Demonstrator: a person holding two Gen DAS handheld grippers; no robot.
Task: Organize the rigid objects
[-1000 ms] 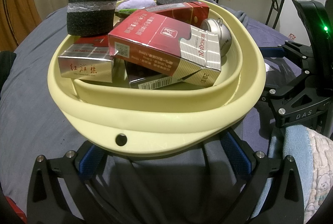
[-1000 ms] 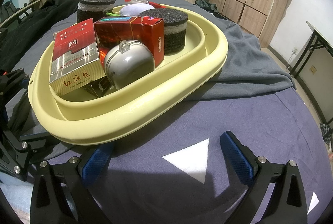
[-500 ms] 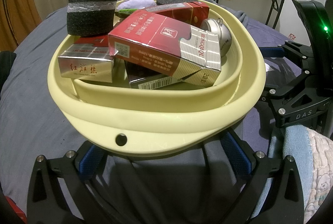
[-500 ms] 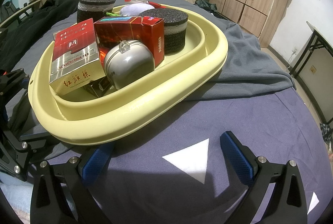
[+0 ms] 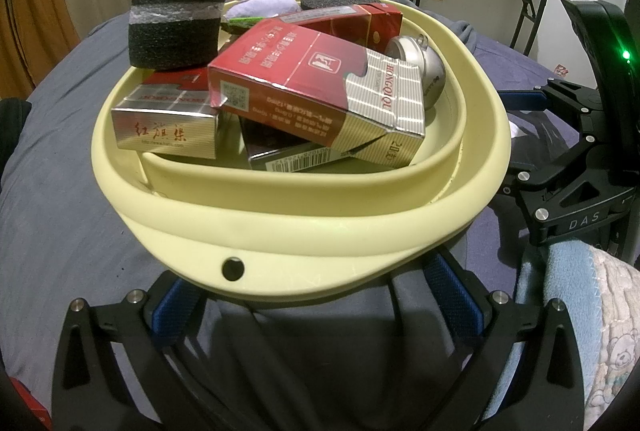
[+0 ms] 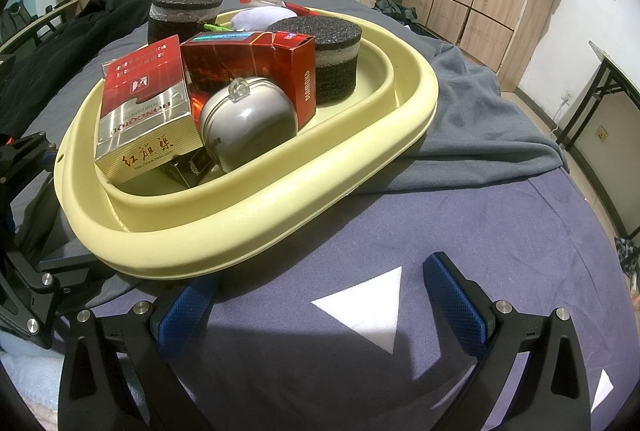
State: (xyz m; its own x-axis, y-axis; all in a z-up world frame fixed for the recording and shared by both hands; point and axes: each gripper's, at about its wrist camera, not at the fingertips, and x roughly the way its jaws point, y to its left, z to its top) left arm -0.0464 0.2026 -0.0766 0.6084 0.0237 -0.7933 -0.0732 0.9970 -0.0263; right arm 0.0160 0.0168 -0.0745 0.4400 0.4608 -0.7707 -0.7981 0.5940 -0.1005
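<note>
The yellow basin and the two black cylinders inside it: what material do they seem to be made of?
The yellow basin looks like soft matte plastic or silicone: its smooth wall is folded into stepped rings. The black cylinders look like coarse foam, with a grainy, porous, dull surface and a paler band around each one.

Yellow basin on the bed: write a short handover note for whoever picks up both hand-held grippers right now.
Left hand-held gripper: open, empty, at the yellow basin's near rim.
Right hand-held gripper: open, empty, over the bedsheet beside the basin.
In the basin: red-and-silver cigarette pack lying tilted on other packs, silver round case, two black foam rolls, a red box, a purple soft item.
Done: nothing taken out that I can see.
Left: sorting all of it.
</note>
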